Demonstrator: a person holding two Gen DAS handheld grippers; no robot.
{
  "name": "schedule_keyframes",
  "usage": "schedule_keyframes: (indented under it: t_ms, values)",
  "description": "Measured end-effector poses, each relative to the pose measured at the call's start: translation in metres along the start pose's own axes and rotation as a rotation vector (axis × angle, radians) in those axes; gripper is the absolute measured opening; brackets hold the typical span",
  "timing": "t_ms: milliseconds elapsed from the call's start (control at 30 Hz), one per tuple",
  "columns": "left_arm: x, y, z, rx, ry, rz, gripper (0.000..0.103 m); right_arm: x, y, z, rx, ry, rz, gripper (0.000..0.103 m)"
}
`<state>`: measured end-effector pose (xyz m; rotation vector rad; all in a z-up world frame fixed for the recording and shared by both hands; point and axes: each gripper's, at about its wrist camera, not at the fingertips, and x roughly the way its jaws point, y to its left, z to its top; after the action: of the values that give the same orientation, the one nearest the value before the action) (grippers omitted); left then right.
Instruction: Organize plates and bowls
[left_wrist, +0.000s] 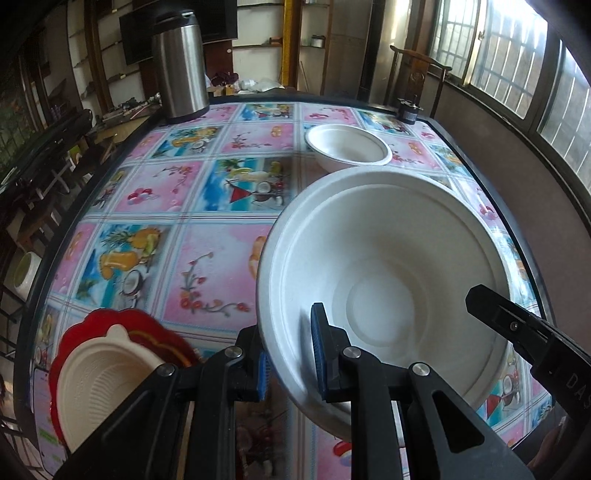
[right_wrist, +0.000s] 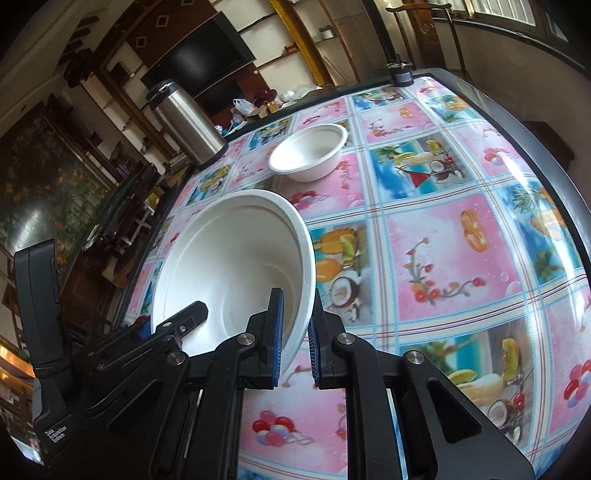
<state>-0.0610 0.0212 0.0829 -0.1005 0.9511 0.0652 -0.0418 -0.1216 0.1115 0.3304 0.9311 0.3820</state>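
A large white bowl (left_wrist: 388, 258) (right_wrist: 236, 258) hangs tilted above the patterned table, held from both sides. My left gripper (left_wrist: 291, 347) is shut on its left rim, one blue pad inside the bowl and one outside. My right gripper (right_wrist: 295, 321) is shut on the opposite rim in the same way. In the left wrist view one black finger of the right gripper (left_wrist: 517, 332) reaches into the bowl. A smaller white bowl (left_wrist: 349, 147) (right_wrist: 308, 151) stands upright on the table beyond it. A beige bowl (left_wrist: 99, 387) lies on a red plate (left_wrist: 147, 328) at the near left.
A steel thermos (left_wrist: 179, 62) (right_wrist: 188, 118) stands at the table's far left corner. A small black object (left_wrist: 409, 110) (right_wrist: 400, 75) sits at the far right corner, with a wooden chair (left_wrist: 417, 74) behind it. The table (left_wrist: 207, 240) has a dark raised edge.
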Motion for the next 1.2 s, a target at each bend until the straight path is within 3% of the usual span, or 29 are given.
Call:
schedule_keyframes:
  t_ms: [700,1200]
  values:
    - [-0.046,0.087,-0.030,-0.103,-0.059,0.071,0.019,0.006,0.095,-0.027,-0.155,0.041,0.069,0.012]
    - [-0.062,0.146,-0.054,-0.202,-0.050,0.109,0.019,0.022,0.159,-0.061,-0.273,0.099,0.117,0.014]
